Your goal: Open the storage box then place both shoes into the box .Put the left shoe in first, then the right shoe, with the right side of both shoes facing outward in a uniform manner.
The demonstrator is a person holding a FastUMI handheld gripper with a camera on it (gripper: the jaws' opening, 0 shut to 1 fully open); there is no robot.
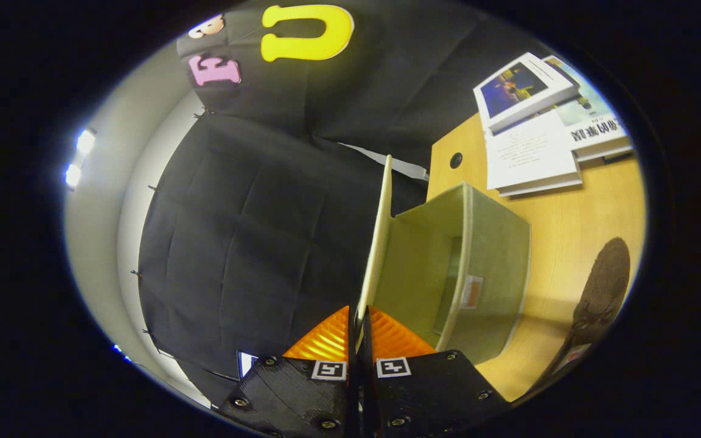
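Observation:
A pale green storage box (pixel 490 267) stands on the wooden table (pixel 569 231), and the whole view is tilted. Its lid (pixel 381 243) is swung open and seen edge on, running away from my fingers. My gripper (pixel 359 325) is shut on the lid's near edge, one finger pressing on each side of the thin panel. The box's open inside (pixel 423 274) faces me and looks bare. A dark brown shoe (pixel 600 292) lies on the table beyond the box's far side, partly cut off.
Two books and a stack of white papers (pixel 533 152) lie at the table's far end. A round cable hole (pixel 456 160) sits near the table's edge.

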